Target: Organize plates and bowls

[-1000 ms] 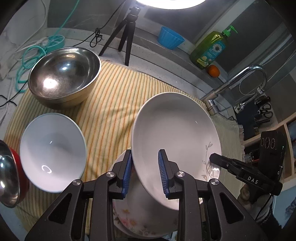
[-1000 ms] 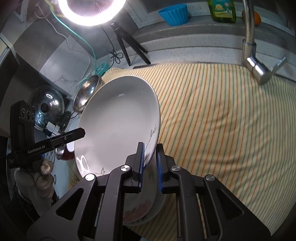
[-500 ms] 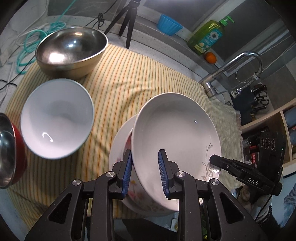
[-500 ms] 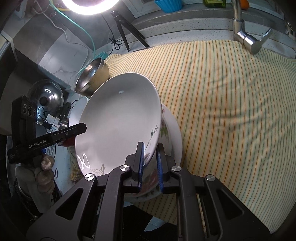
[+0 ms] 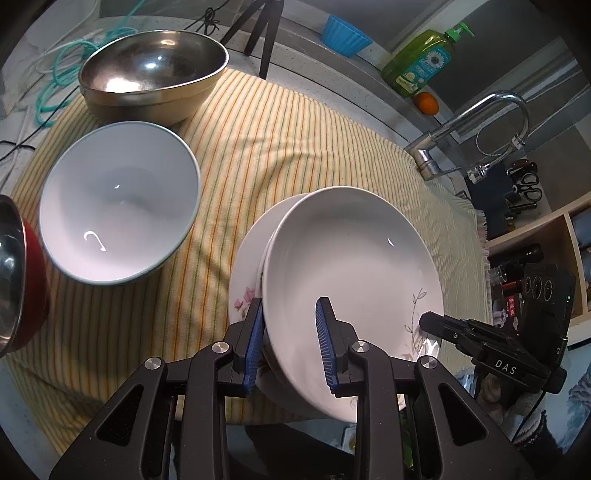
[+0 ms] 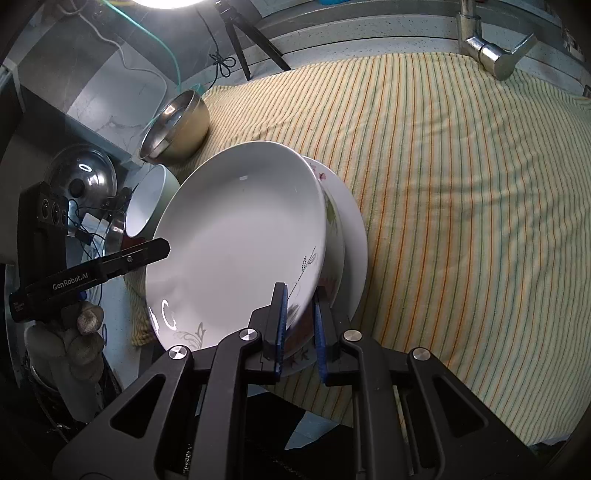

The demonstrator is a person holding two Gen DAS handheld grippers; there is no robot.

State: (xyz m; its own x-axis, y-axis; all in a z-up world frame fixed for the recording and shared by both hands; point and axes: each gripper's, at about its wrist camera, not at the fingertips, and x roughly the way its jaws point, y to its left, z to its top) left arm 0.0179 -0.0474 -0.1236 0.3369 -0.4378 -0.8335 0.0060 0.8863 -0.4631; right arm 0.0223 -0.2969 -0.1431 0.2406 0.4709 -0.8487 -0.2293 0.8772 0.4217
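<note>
A deep white plate with a grey sprig pattern is held tilted between both grippers. My left gripper is shut on its near rim, one blue pad outside the wall and one inside. My right gripper is shut on the opposite rim of the white plate. Just below lies a flowered plate on the striped cloth; I cannot tell whether the two touch. The flowered plate shows past the held plate's right side. A finger of the left gripper reaches in from the left.
A white bowl and a steel bowl stand on the cloth to the left, with a red-sided steel bowl at the edge. A faucet, soap bottle, blue cup and tripod line the back.
Both grippers have carried the white plate down and forward, keeping their grips. It now hangs close over the flowered plate, which shows further out from under it.
</note>
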